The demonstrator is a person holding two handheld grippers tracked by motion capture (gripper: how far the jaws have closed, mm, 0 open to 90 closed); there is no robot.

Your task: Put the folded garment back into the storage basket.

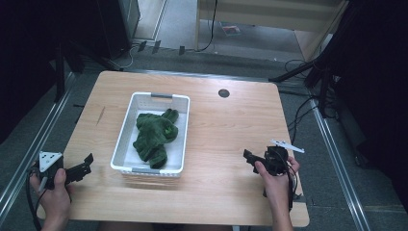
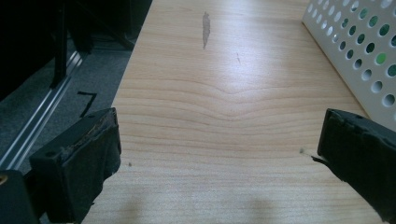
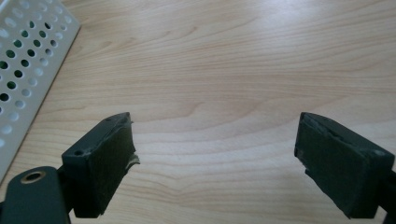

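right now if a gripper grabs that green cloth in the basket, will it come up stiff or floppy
Probably floppy: the green cloth lies crumpled in soft folds, so it would likely sag and drape from a pinch. It looks light for its bulk, and its fuzzy surface should grip rather than slip. It might drag over the basket wall as it lifts, since it fills much of the floor.

A white perforated basket (image 1: 126, 126) sits left of centre in the high view, long side running up the frame, upright on the wood; inside it lies a crumpled dark green cloth (image 1: 155, 135) (bunched into a rough heap), stretched from the basket's middle towards its lower right corner.
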